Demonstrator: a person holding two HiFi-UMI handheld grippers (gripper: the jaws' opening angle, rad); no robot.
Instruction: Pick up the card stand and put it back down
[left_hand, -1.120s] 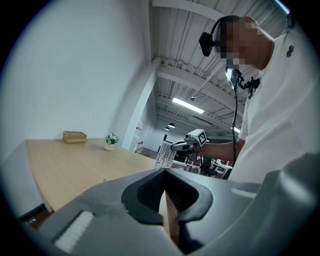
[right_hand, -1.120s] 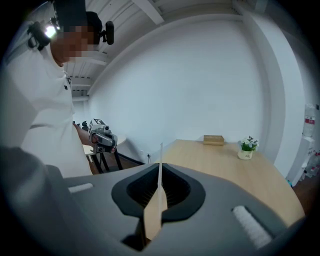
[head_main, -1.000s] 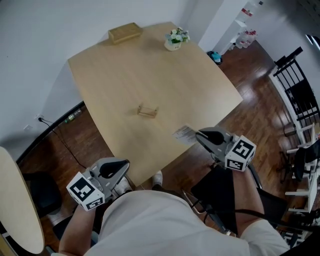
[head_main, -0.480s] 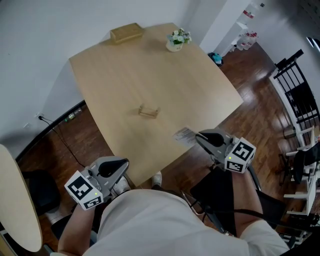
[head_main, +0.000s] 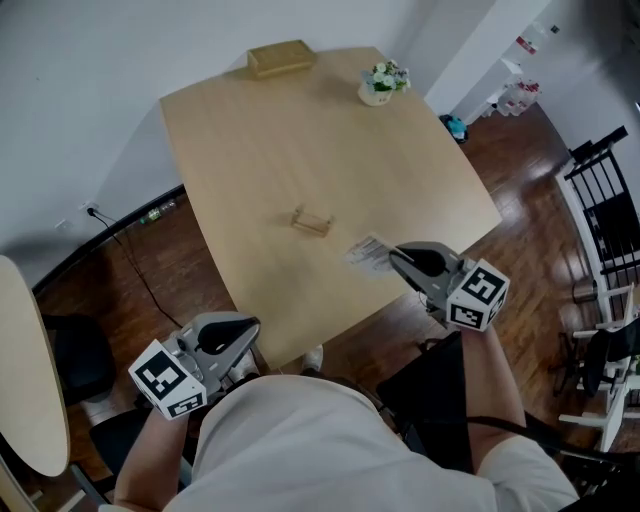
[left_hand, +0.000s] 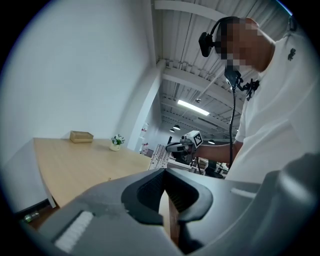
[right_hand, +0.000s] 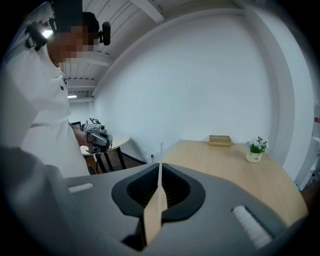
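Head view, card stand (head_main: 312, 221) lengthwise left-right

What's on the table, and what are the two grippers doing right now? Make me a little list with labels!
table: light wooden table
card stand: small wooden card stand, near the table's middle, nothing touching it
card: thin pale card, pinched edge-on in the right gripper
right gripper: shut on the card, near the table's front edge
left gripper: shut, holding nothing, low beside the person and off the table
far end: flat wooden box and white pot of flowers
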